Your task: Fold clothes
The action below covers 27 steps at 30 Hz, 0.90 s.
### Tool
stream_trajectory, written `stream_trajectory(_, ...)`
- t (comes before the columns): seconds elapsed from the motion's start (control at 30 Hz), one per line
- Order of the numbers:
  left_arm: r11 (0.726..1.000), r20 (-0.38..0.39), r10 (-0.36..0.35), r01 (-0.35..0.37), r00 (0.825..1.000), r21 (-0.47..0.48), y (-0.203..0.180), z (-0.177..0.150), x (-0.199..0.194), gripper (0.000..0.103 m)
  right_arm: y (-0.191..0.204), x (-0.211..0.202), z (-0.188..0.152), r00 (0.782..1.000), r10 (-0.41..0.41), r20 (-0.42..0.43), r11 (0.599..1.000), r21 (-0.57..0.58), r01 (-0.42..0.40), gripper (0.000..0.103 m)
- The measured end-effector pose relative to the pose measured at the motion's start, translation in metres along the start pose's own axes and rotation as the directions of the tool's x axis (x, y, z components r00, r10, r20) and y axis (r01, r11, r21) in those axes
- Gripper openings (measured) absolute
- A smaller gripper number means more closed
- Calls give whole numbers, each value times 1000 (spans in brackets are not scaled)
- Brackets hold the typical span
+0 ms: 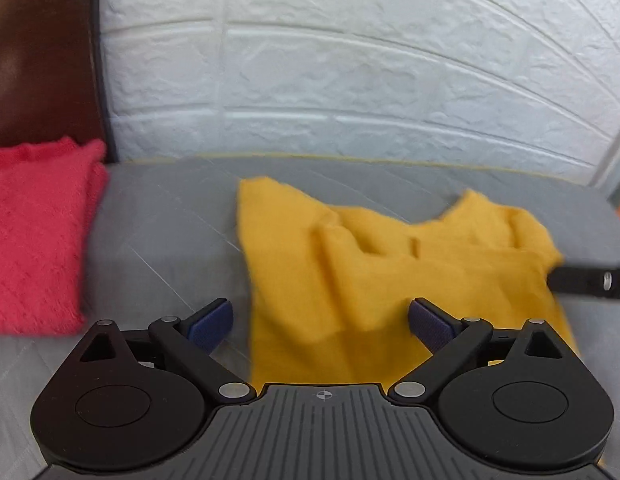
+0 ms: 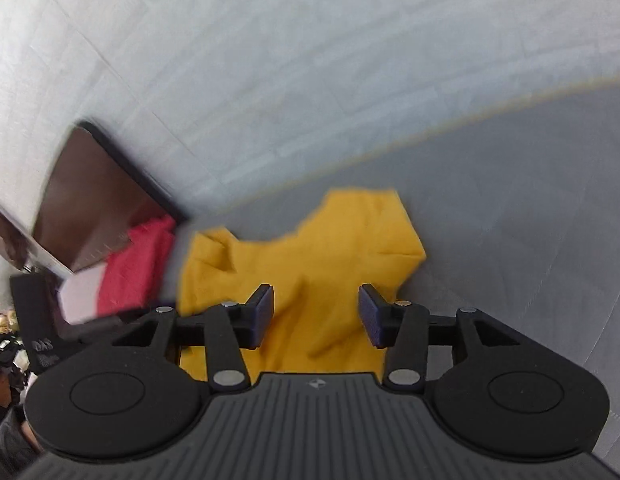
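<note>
Left wrist view: a crumpled mustard-yellow knit garment (image 1: pixel 389 264) is lying on a grey desk (image 1: pixel 170 216) w/ a white brick-pattern wall (image 1: pixel 349 60) behind. A folded red knit garment (image 1: pixel 34 232) is sitting well apart at the left, beside a brown panel (image 1: pixel 34 48).

The left gripper (image 1: pixel 319 322) is hovering over the yellow cloth's near left edge, jaws spread wide & holding nothing. The right gripper (image 2: pixel 315 316) is hanging above the cloth's middle, tilted so the desk line is slanting; its jaws are also parted & empty. A black bar at the left view's right edge is probably the other tool.

Likely step: picking up the yellow garment to spread it. Doing it well means pinching one layer at opposite corners or hems, not the bunched centre, then lifting evenly so wrinkles are falling out. Images are blurry, so exact contact is unclear.
</note>
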<state>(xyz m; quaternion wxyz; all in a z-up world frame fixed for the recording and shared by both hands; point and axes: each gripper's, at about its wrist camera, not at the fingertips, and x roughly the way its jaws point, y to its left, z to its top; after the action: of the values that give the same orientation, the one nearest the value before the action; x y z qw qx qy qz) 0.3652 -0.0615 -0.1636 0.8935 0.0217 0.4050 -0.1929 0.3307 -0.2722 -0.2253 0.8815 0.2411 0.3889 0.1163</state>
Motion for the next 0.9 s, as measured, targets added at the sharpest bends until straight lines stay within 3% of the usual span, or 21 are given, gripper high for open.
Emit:
stream_trajectory(0.03,1000,7,31,-31,999,0,0,2,3,103,-1,8,0,1000,-30,1,999,-16,30,45)
stream_trajectory(0.1,996,19,90,-90,996,9,-2,6,7,103,4,15,9,993,-68,95,995,-64,74,45)
stream_trajectory(0.17,995,18,96,-97,995,14,-2,7,5,101,6,19,19,978,-114,173,989,-77,129,49)
stream_trajectory(0.27,999,20,45,-44,999,-23,7,-1,-24,98,5,3,16,986,-39,162,997,-66,50,50)
stream_trajectory(0.43,998,10,35,-35,999,56,0,-52,-91,98,43,-36,-32,984,-92,150,950,-283,132,58)
stream_trajectory(0.6,987,-17,64,-61,998,150,-22,-109,-130,99,67,-50,-70,983,-157,91,930,-323,178,59)
stream_trajectory(0.67,987,-14,75,-72,997,144,-25,-121,-151,99,74,-60,-82,984,-163,71,933,-313,177,63)
stream_trajectory(0.8,983,33,137,-140,990,120,-36,-127,-202,100,94,-107,-106,960,-229,159,902,-336,270,90)
stream_trajectory(0.9,973,103,195,-206,975,104,-49,-127,-242,102,105,-146,-126,938,-251,240,887,-330,322,94)
